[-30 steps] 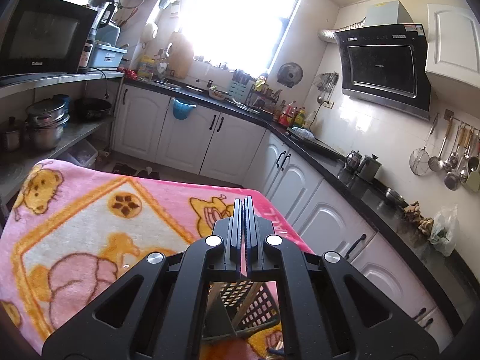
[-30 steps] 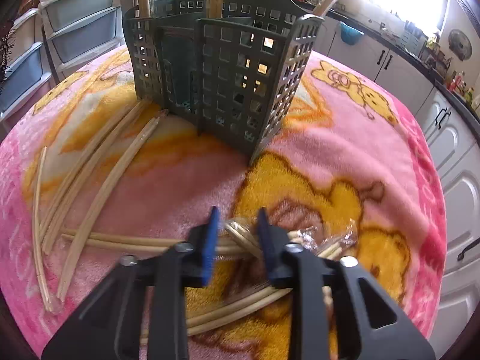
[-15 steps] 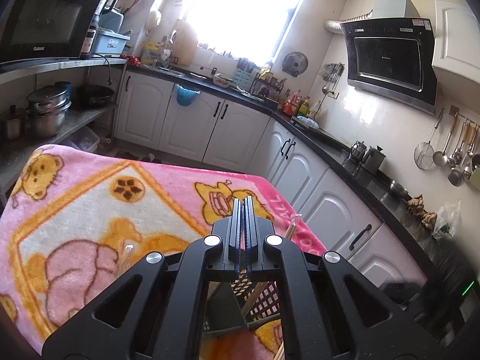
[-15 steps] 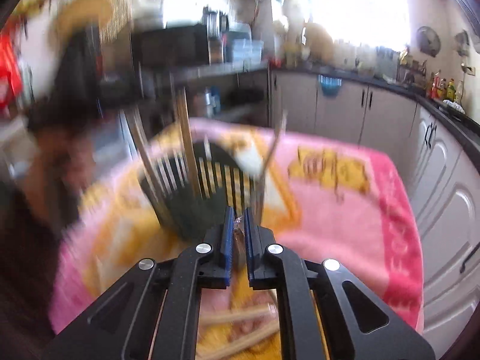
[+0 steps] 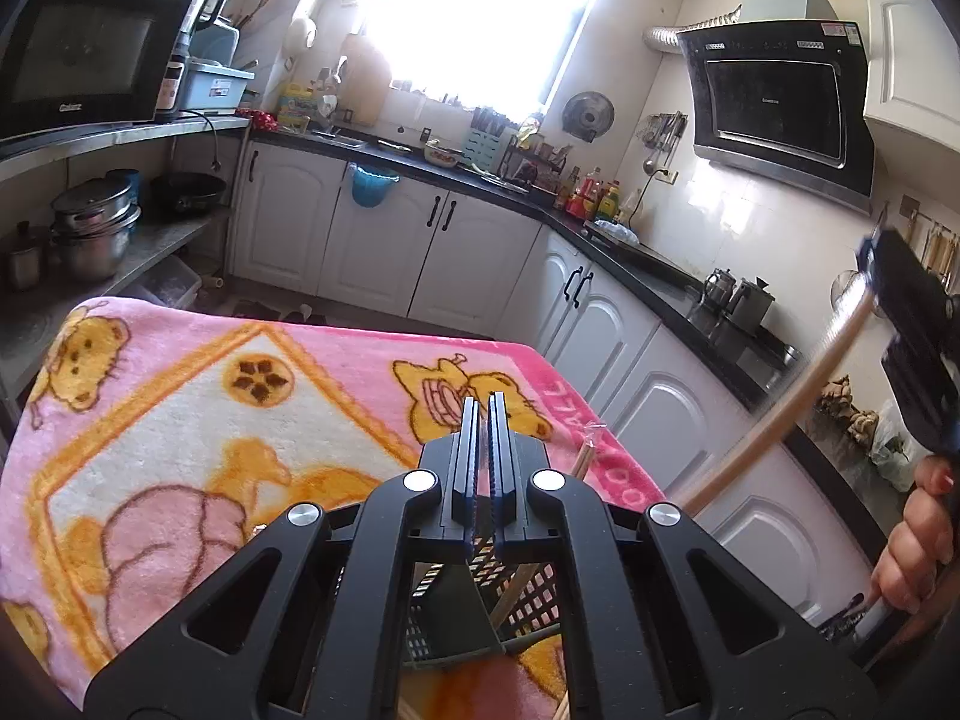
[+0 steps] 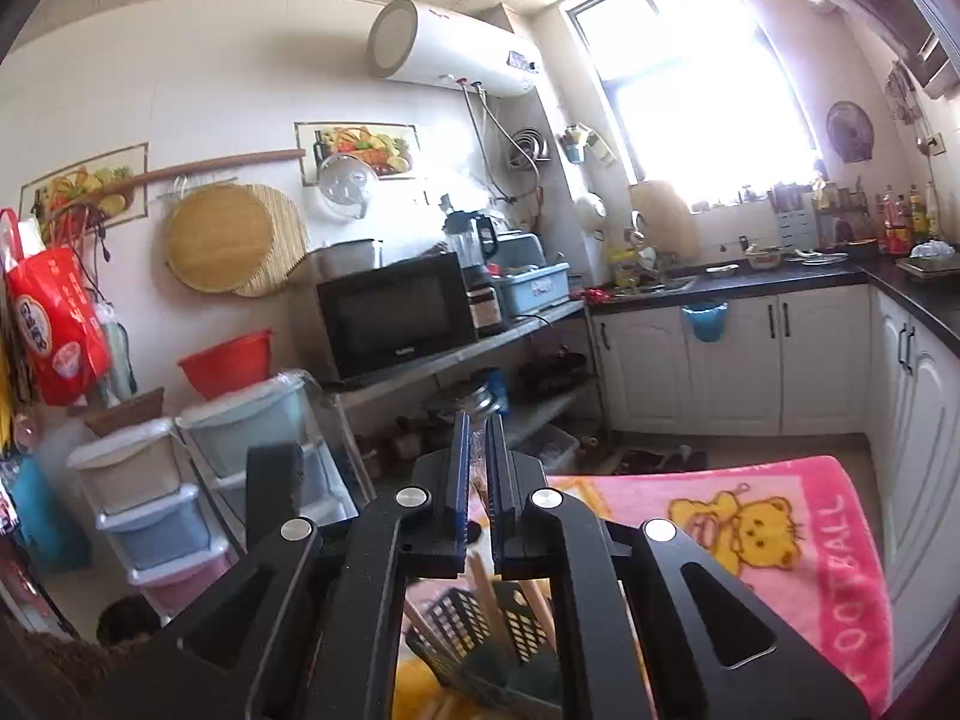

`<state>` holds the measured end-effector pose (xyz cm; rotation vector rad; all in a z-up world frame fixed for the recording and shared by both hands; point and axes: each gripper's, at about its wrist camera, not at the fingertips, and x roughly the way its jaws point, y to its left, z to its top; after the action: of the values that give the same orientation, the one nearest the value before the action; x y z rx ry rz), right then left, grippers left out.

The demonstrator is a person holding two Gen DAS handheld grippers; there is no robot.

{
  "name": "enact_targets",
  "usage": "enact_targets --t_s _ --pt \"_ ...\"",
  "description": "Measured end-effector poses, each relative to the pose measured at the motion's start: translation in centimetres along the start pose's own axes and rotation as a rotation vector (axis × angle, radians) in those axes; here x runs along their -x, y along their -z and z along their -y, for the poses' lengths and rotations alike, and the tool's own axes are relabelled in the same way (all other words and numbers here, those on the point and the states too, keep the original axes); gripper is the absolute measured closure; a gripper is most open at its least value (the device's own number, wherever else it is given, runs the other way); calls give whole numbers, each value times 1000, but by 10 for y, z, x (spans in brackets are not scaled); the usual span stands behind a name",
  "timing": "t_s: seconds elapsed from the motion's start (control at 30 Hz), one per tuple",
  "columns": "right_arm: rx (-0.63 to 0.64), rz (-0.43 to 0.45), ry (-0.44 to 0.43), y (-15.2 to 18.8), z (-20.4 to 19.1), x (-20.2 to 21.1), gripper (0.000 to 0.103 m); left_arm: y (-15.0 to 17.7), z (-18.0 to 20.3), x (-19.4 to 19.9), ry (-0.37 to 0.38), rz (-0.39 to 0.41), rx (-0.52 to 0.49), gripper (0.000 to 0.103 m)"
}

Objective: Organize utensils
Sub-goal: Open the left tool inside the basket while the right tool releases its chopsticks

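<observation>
Left wrist view.
- Left gripper point(image 5: 480, 450): jaws pressed together, nothing seen between them; held over the pink blanket point(image 5: 180, 420) on the table.
- Caddy point(image 5: 528, 600): dark lattice holder, seen under the gripper at the near edge, standing on the blanket. 1 chopstick end is seen rising from it behind the right jaw.
- Right gripper point(image 5: 870, 264): at the far right, raised above table level, carried by a hand point(image 5: 918, 540). 1 pale chopstick point(image 5: 798, 396), blurred, runs from its tip down and left toward the caddy.

Right wrist view.
- Right gripper point(image 6: 474, 474): jaws closed to a narrow slit, having just been closing; a crinkled clear wrapper and the top of a chopstick point(image 6: 483, 540) are pinched between them. Whether 1 stick or a pair is held cannot be told.
- Caddy point(image 6: 480, 630): below and near, with several sticks already standing in it.
- Blanket point(image 6: 780, 540): to the right, beyond the caddy.

Step in hand, as judged: a wrapped chopstick is being carried toward the caddy.

Next move, as judged: the lower tip is to be lined up over 1 open compartment, the stick brought nearer upright, lowered in, then released. The caddy is light; a steadying touch from the left gripper may be needed.
</observation>
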<state>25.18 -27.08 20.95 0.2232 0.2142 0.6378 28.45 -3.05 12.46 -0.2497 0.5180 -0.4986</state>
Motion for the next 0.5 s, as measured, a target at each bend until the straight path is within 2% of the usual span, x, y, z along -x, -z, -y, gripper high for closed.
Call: enact_targets --t_s 0.1,0.17,0.23,0.37,0.5 --pt "-8 -22 1 7 1 -12 98 2 -2 0 -4 -5 5 101" --pt "-14 -46 9 18 3 -20 97 3 -4 0 -10 -5 9 95" --pt "-10 -68 21 29 4 -31 97 5 -5 1 -19 -8 6 84" --pt "-32 -118 51 52 10 -42 97 11 -8 2 -28 -19 7 80" --pt "-81 -149 71 70 21 -43 97 17 -7 7 -29 -27 4 67"
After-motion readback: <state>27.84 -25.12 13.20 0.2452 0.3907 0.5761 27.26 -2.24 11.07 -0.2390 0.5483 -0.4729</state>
